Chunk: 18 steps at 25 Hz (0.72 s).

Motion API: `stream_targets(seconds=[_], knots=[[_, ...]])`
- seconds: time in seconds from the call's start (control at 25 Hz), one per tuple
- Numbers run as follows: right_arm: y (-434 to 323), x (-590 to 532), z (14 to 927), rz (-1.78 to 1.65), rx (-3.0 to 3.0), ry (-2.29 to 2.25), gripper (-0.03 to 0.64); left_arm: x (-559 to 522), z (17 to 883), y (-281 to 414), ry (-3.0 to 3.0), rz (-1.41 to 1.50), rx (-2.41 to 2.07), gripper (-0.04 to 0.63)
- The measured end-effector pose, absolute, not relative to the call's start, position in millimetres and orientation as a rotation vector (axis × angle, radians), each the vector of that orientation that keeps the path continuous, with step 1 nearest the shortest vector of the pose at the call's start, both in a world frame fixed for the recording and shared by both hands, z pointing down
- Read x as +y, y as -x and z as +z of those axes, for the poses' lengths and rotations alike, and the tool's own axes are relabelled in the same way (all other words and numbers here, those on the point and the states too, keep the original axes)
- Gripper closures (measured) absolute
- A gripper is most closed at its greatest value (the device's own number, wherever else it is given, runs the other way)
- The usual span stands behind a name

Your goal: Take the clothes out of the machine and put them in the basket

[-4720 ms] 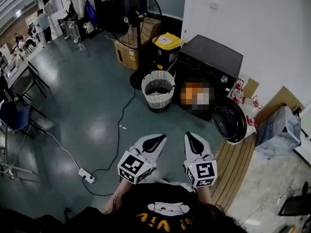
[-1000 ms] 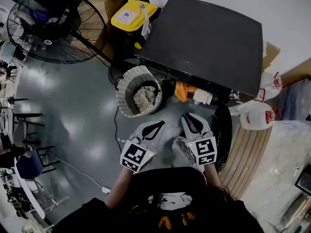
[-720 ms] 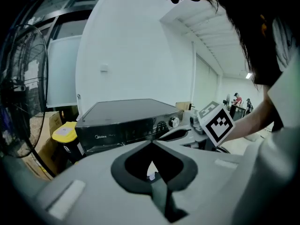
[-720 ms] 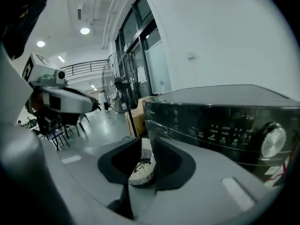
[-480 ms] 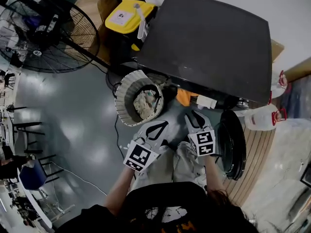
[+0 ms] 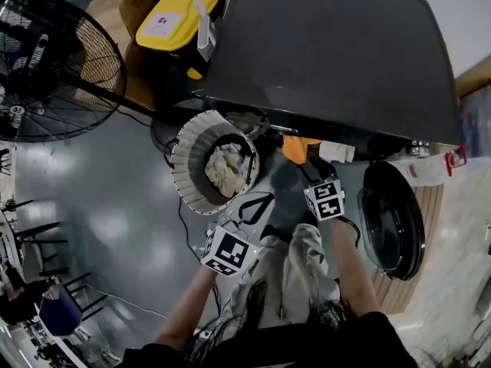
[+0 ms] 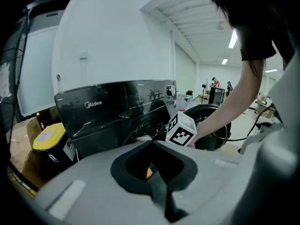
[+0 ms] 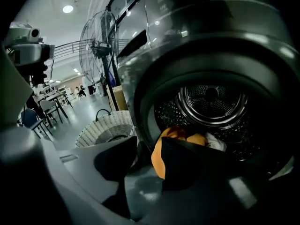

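Our right tool (image 8: pixel 149 150) gapes wide at the crumpled orange garment (image 8: pixel 158 161) in the black washing machine (image 6: pixel 330 52). Our left tool (image 6: pixel 257 204) is closed, empty.

The machine (image 7: pixel 117 108) carries the brand "Midea" on its front panel.

Right tongs (image 6: pixel 309 167) pushed forward into machine (image 6: pixel 330 52) mouth, at orange garment (image 8: pixel 159 159).

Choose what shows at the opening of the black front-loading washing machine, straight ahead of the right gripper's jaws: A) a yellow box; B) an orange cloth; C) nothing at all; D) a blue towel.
B: in the right gripper view an orange cloth lies at the mouth of the steel drum, seen between the parted jaws of the right gripper.
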State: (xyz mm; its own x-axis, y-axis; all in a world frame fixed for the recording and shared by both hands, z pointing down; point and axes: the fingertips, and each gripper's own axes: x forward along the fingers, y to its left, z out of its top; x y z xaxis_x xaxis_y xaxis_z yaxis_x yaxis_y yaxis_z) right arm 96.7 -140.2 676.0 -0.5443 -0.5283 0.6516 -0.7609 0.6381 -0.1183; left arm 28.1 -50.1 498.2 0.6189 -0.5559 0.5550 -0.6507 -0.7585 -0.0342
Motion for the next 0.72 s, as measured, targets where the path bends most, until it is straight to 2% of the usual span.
stream_targets(seconds=[0.72], knots=[[-78,-220,842,0.576,-2.066,-1.075,0.400,-64,626,17,-2.664,0.816,-1.108,0.594]])
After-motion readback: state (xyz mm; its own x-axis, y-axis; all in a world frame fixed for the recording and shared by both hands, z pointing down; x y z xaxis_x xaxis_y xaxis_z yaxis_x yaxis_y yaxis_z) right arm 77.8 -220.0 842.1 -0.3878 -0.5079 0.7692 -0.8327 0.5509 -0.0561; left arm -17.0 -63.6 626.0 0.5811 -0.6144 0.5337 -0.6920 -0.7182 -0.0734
